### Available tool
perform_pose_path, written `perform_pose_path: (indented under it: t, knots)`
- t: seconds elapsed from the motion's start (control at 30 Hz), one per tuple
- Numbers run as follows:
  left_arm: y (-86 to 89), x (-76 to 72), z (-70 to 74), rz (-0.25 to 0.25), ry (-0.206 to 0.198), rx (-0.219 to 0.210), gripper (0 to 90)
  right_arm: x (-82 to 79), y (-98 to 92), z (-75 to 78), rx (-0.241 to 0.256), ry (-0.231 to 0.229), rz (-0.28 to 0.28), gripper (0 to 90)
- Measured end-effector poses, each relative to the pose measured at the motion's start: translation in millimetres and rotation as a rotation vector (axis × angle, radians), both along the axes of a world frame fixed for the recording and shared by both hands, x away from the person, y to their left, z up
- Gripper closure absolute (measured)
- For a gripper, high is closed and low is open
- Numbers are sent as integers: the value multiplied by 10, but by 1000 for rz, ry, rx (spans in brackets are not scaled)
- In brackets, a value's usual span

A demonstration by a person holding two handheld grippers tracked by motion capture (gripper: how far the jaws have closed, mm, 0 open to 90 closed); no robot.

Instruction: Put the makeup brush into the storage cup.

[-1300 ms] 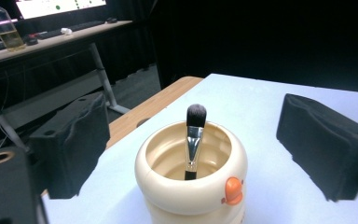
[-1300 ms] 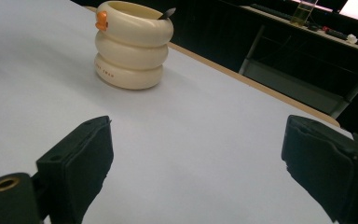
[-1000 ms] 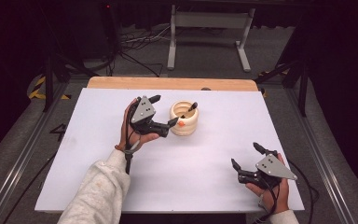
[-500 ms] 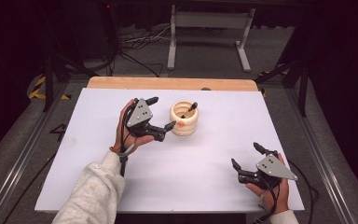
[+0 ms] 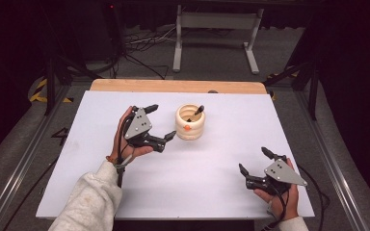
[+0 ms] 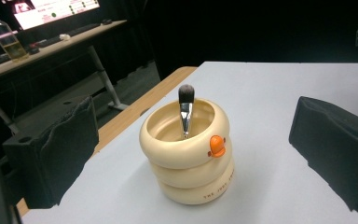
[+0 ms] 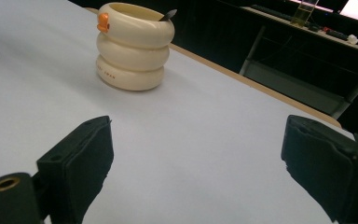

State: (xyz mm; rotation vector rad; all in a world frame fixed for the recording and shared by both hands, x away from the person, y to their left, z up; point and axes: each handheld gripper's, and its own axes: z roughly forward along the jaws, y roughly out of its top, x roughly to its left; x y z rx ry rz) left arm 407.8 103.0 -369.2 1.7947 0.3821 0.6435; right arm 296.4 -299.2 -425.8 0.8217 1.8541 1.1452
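At centre frame of the high view, the tabletop is obstructed by a cream ringed holder with a brush leaning inside. Just left of it, room is taken by the left gripper. Bare surface is seen lower centre, bounded at lower right by the right gripper.

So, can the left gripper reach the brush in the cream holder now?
Probably yes. The left gripper is open beside the holder, and the brush stands up above its rim with nothing blocking it.
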Motion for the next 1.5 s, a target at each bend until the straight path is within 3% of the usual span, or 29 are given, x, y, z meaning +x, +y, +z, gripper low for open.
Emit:
perform_pose_path:
  t: [0.43, 0.97, 1.03, 1.5]
  knots:
    - [86, -134, -42, -2, -19, -4, 27, -4, 1, 1, -1, -4, 1, 98]
    - [283, -240, -156, 22, -4, -1, 30, -2, 10, -2, -5, -2, 1, 99]
    - [309, -249, -157, 30, -19, 26, 34, -6, 15, 0, -9, -6, 0, 99]
    - [497, -360, -173, 47, -31, 44, 34, -7, 15, 0, -7, -6, -1, 99]
